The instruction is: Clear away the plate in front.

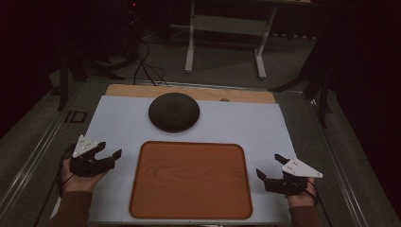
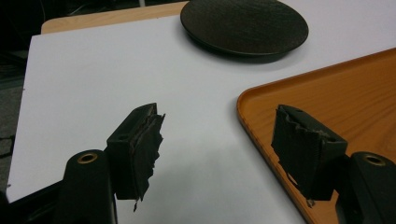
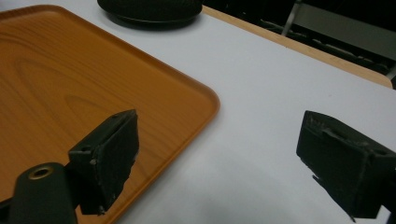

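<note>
The high view looks forward and down from above the near edge of the white rectangular table top [image 1: 118, 127]; the left gripper view sits low and close, facing the upper right; the right gripper view faces the upper left; all share the orange wood-grain tray [image 1: 191, 179] [image 2: 336, 93] [image 3: 70, 79] and dark round dish [image 1: 174, 111] [image 2: 245, 25] [image 3: 149, 9].

Tray [image 1: 191, 180] lies flat on white board [image 1: 118, 127], near edge, roughly centred. Round dish [image 1: 174, 111], upside down, sits on board just behind tray, apart from it, slightly left of tray's middle. Board lies on table [image 1: 236, 94], whose far strip shows behind it. Left gripper [image 1: 105, 155] left of tray, over board, jaws apart. Right gripper [image 1: 269, 167] right of tray, over board, jaws apart. Desk frame [image 1: 226, 38] on floor well behind table.
</note>
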A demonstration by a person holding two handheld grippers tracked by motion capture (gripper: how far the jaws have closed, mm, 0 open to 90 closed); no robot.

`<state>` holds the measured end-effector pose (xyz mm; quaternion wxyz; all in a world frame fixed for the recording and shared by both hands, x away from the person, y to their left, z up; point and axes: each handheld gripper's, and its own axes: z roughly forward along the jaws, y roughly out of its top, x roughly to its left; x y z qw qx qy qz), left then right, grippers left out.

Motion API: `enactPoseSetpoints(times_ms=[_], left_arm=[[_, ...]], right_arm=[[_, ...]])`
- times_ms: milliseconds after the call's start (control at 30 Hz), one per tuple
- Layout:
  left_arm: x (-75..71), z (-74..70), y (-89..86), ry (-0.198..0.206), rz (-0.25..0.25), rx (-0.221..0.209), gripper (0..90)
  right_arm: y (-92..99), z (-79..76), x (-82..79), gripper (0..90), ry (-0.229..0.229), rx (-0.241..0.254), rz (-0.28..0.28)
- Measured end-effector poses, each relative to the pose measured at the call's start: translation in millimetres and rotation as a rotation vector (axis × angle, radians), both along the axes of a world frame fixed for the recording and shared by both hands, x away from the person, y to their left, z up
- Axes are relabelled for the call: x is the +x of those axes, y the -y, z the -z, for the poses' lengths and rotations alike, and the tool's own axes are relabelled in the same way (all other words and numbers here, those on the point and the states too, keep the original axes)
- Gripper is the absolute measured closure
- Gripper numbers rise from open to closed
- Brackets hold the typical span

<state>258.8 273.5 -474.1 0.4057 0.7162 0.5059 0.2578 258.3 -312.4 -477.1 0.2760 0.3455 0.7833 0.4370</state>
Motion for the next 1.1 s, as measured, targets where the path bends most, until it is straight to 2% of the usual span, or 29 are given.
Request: enactPoseSetpoints(times_ms=[433,600,867,1100], left_arm=[[3.2,2.9,3.0,-0.021,-0.01,0.001,32.7],[10.1,2.8,5.9,-0.045,-0.036,0.001,32.9],[18.8,-0.8,12.5,-0.05,-0.021,0.004,33.5],[32.5,-4.7,16.1,-0.052,-0.018,-0.002,33.3]], right_arm=[[-0.6,-2.1,-0.2,12.1,0.03,0.001,0.006],[1.2,-2.4,0.1,11.4,0.029,0.01,0.015],[3.3,-3.3,-0.5,11.4,0.039,0.015,0.022],[2.6,-3.3,-0.4,11.4,0.041,0.009,0.021]])
